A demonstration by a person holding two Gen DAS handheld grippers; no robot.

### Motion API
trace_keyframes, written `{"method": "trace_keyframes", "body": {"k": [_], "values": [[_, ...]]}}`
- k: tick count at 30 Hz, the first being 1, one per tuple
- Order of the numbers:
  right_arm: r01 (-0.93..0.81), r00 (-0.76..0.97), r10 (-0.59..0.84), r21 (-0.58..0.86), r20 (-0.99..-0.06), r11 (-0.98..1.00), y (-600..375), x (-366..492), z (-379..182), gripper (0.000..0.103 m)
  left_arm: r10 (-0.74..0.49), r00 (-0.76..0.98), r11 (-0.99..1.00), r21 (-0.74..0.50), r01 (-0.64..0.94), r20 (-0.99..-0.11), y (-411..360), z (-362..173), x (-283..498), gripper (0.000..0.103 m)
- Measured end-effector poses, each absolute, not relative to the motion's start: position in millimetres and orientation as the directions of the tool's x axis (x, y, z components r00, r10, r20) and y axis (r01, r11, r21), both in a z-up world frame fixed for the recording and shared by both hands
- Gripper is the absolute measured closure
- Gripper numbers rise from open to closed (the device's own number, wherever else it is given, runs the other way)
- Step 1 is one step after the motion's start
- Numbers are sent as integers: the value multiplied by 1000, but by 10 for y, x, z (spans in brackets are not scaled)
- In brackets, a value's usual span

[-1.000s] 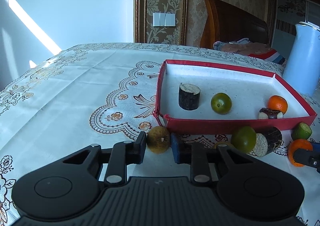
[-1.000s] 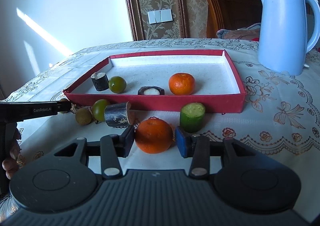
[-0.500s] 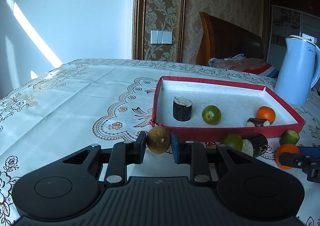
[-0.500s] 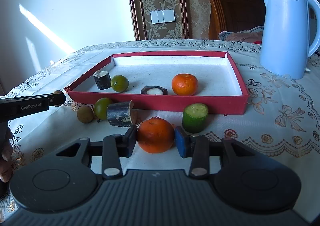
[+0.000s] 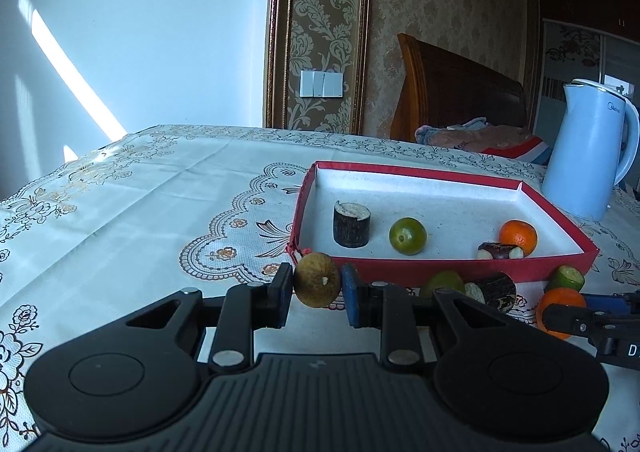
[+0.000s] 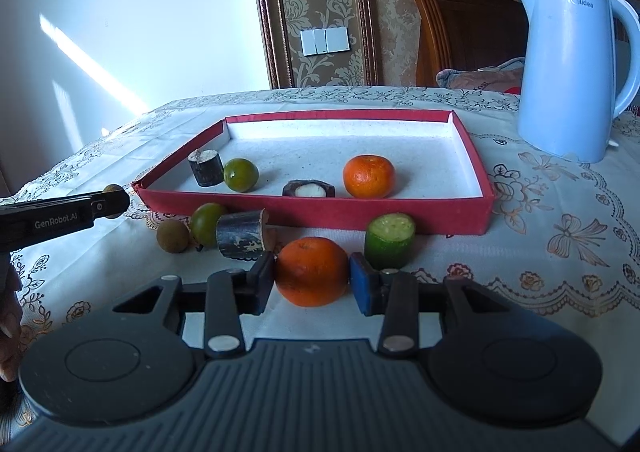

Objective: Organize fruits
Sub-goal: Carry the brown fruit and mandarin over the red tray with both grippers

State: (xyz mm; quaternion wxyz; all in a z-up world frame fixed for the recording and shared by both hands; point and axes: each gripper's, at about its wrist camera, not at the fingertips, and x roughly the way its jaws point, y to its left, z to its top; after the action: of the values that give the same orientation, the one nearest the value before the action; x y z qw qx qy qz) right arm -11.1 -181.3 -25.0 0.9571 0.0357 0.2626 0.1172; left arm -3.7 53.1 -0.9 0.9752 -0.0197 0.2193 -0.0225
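Note:
My left gripper (image 5: 316, 288) is shut on a small brown fruit (image 5: 317, 285) and holds it lifted just before the near left corner of the red tray (image 5: 440, 272). My right gripper (image 6: 312, 278) is shut on an orange (image 6: 311, 271), held in front of the tray (image 6: 320, 212). In the tray lie a dark sugarcane piece (image 6: 206, 168), a green citrus (image 6: 241, 175), a dark split piece with white flesh (image 6: 308, 189) and another orange (image 6: 369, 176). The left gripper also shows in the right wrist view (image 6: 114, 202).
On the tablecloth before the tray lie a second brown fruit (image 6: 173, 236), a green citrus (image 6: 206, 223), a dark sugarcane piece (image 6: 242, 235) and a green cucumber chunk (image 6: 390, 240). A pale blue kettle (image 6: 568, 68) stands at the back right. A wooden headboard (image 5: 456, 92) is behind.
Both grippers have risen with their fruits. The left gripper has lifted the brown fruit off the cloth to the tray's rim height; the right holds the orange a little higher.

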Motion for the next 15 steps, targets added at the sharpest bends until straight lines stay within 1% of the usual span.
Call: {"method": "trace_keyframes", "body": {"k": [7, 15], "values": [[-205, 844, 247, 139, -476, 969, -1831, -137, -231, 65, -67, 905, 998, -45, 54, -420, 355, 65, 11, 77], [-208, 859, 256, 153, -444, 966, -1879, -140, -128, 65, -57, 912, 998, -36, 46, -405, 236, 158, 130, 77]]}}
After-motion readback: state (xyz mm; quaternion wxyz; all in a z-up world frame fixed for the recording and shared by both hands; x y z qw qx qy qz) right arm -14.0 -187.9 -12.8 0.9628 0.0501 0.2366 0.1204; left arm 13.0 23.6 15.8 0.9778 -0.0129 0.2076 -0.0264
